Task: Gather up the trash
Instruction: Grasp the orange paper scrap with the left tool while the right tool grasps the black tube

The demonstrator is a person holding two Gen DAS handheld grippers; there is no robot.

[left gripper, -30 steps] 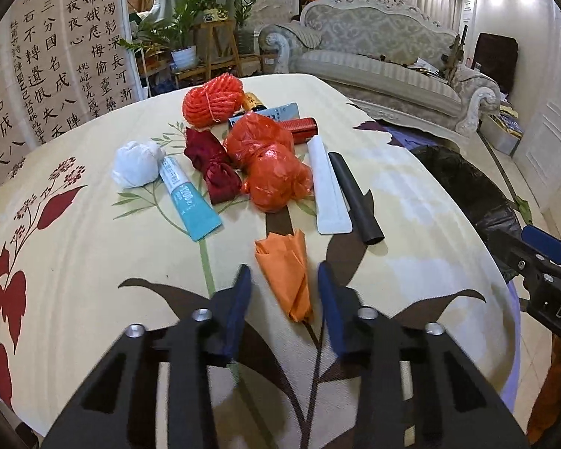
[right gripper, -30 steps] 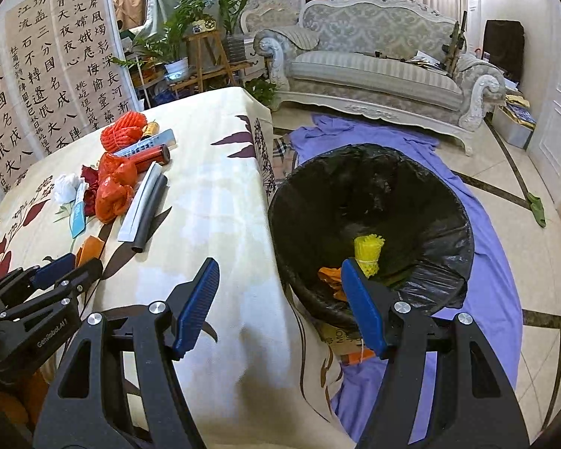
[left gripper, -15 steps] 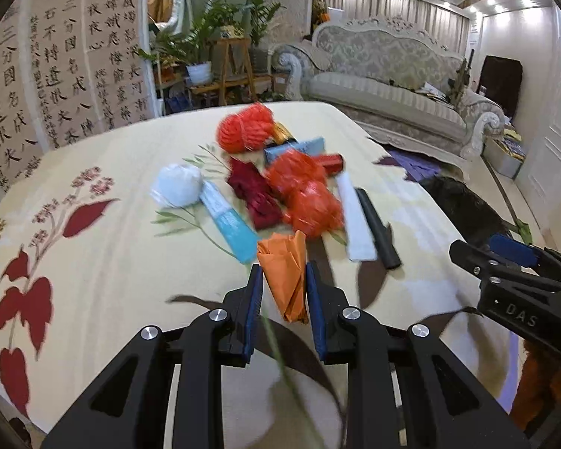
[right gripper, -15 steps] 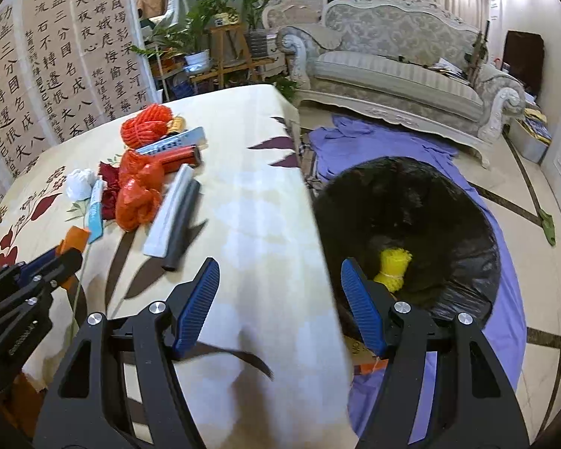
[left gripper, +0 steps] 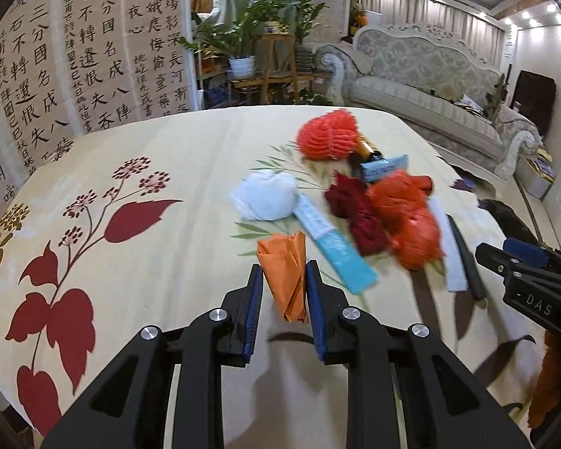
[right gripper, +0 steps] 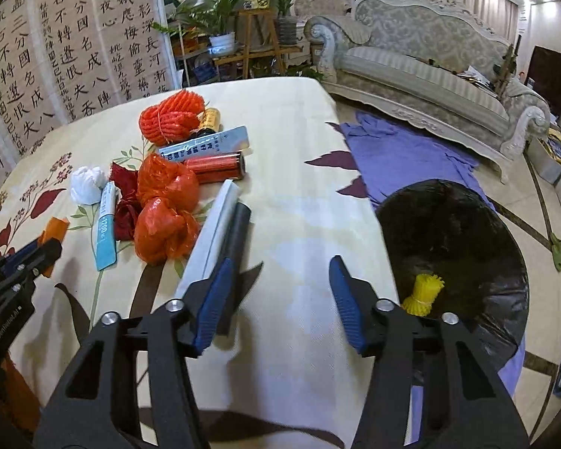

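Note:
My left gripper (left gripper: 282,280) is shut on a crumpled orange paper (left gripper: 283,265) and holds it above the floral tablecloth (left gripper: 131,262). The same paper (right gripper: 54,229) and gripper (right gripper: 37,249) show at the left of the right wrist view. My right gripper (right gripper: 280,273) is open and empty above the table edge, beside a white strip (right gripper: 213,232) and a black tube (right gripper: 235,239). The black-lined trash bin (right gripper: 467,232) stands on the floor to its right, with a yellow bundle (right gripper: 424,293) inside.
More trash lies on the table: orange-red bags (right gripper: 164,205), a dark red wad (right gripper: 125,194), a white wad (right gripper: 88,183), a blue tube (right gripper: 106,224), a red can (right gripper: 215,166), an orange rope ball (right gripper: 170,119). A purple cloth (right gripper: 404,153) and sofa (right gripper: 430,75) lie beyond.
My left gripper closed on the orange paper and lifted it off the cloth, swinging left. My right gripper moved left from over the bin to over the table edge.

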